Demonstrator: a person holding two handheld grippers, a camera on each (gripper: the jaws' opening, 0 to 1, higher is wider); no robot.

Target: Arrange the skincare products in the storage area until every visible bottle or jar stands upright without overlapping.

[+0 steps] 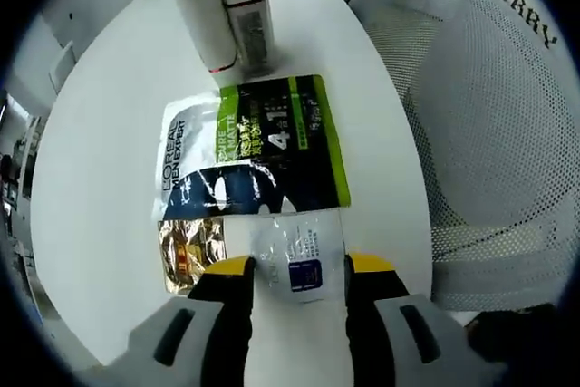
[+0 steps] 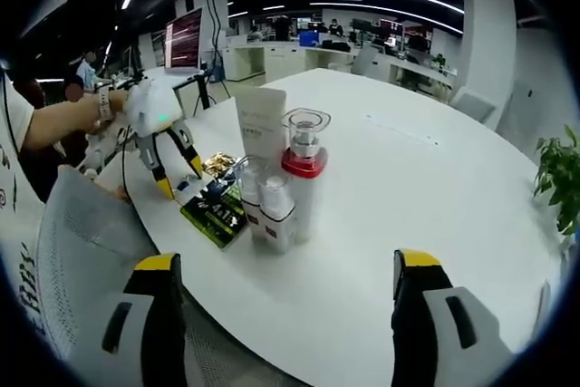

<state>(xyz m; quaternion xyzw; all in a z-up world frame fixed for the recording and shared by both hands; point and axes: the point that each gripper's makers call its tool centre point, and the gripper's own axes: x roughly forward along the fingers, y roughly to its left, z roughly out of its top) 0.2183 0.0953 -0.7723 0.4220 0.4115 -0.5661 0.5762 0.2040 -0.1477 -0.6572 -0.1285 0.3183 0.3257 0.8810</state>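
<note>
On the white round table (image 1: 100, 151) lies a flat green, black and silver L'Oreal sachet (image 1: 254, 147), with a gold sachet (image 1: 186, 251) and a white sachet (image 1: 294, 246) overlapping its near edge. My left gripper (image 1: 301, 266) is open, its yellow-tipped jaws straddling the white sachet. Behind the sachets stand a white tube (image 1: 204, 15) and a white box-like bottle (image 1: 249, 15). The right gripper view has the upright tube (image 2: 261, 124), a red-collared bottle (image 2: 304, 169) and small white bottles (image 2: 276, 210) clustered together, the green sachet (image 2: 216, 210) beside them, and the left gripper (image 2: 181, 178). My right gripper (image 2: 288, 262) is open and holds nothing.
A grey mesh chair (image 1: 489, 133) stands against the table edge by the sachets, also seen as the chair (image 2: 82, 242). A person's arm (image 2: 63, 120) holds the left gripper. A potted plant (image 2: 562, 169) sits at the far table edge. Bare tabletop (image 2: 417, 169) lies right of the bottles.
</note>
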